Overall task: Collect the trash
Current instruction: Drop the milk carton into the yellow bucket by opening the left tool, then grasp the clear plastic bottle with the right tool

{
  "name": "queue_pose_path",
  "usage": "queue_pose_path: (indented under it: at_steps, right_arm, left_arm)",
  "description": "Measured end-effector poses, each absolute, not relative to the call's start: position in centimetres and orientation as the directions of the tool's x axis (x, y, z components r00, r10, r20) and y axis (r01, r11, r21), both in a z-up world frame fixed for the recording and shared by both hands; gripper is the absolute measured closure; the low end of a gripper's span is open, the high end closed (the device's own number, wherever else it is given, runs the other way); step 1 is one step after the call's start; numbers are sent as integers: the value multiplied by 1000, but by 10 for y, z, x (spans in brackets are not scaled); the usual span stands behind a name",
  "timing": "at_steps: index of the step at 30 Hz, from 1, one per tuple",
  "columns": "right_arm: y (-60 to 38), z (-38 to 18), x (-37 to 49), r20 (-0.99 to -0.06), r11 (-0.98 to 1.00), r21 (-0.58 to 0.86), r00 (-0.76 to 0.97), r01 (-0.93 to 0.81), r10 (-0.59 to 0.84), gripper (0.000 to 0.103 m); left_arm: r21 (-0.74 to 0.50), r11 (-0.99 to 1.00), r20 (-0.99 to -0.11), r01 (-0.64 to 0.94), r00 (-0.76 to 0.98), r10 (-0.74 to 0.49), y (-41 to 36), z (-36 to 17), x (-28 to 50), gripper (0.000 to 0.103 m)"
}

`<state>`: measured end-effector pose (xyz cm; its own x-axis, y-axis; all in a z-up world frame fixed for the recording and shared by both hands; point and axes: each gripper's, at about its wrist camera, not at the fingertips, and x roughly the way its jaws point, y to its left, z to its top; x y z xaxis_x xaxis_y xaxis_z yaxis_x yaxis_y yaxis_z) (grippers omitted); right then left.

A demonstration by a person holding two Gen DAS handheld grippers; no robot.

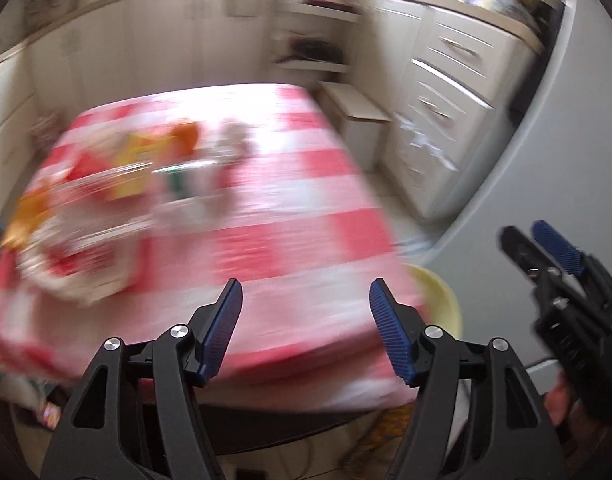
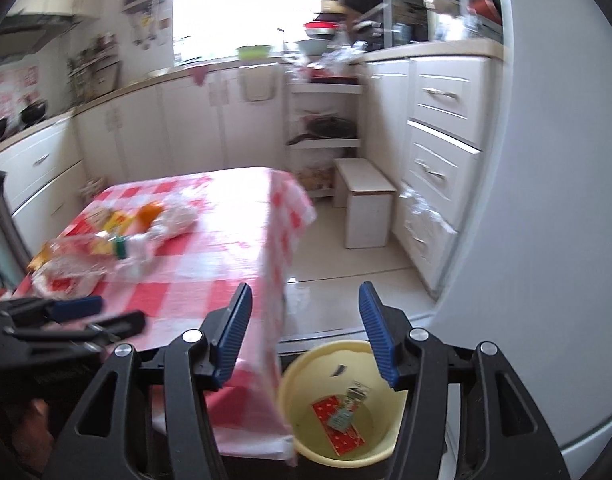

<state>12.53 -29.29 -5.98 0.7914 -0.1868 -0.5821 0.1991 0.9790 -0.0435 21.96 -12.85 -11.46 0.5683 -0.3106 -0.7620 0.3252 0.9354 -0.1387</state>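
Note:
A heap of trash [image 2: 106, 236] lies on the left part of the red-and-white checked table [image 2: 210, 248]: clear plastic bags, yellow and orange wrappers, a bottle with a green cap. In the blurred left wrist view the heap [image 1: 106, 184] sits far left. A pale yellow bucket [image 2: 341, 400] stands on the floor by the table's near right corner, with a red wrapper and small scraps inside; its rim shows in the left wrist view [image 1: 437, 292]. My left gripper [image 1: 306, 328] is open and empty above the table's near edge. My right gripper [image 2: 306, 332] is open and empty above the bucket.
White kitchen cabinets [image 2: 441, 152] and drawers line the back and right. A small white box stool [image 2: 365, 208] stands on the tiled floor beyond the table. A grey curved wall or appliance [image 2: 545, 200] is close on the right. The other gripper shows in each view's edge.

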Motion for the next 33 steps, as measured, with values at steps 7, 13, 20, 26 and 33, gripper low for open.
queue_pose_path:
  at_steps: [7,13,20,26,33]
  right_arm:
    - [-229,-67,146,-611,997,-74,790,-5,-41,45]
    - [-168,-76,164,-627,974,-143,777,-177,49,33]
    - [-92,-85,185,-523,797,-488,850,-357,60,19]
    - [-53,-128,205,-439,516,-746,894,-421,95,17]
    - [-44,-153,224,-406,385,-816,902,-431,147,17]
  left_arm:
    - [-165,985,-765,-52,637,-94,13,-116,230,35]
    - [-233,952,-817,-199,570,-81,66,-139,269,30]
    - [-280,929,-831,-244,546,-107,60,-163,294,31]
    - [-314,921,-821,-229,554,-142,71,-165,305,54]
    - [-332,926,-812,-182,555,-182,81,-165,308,55]
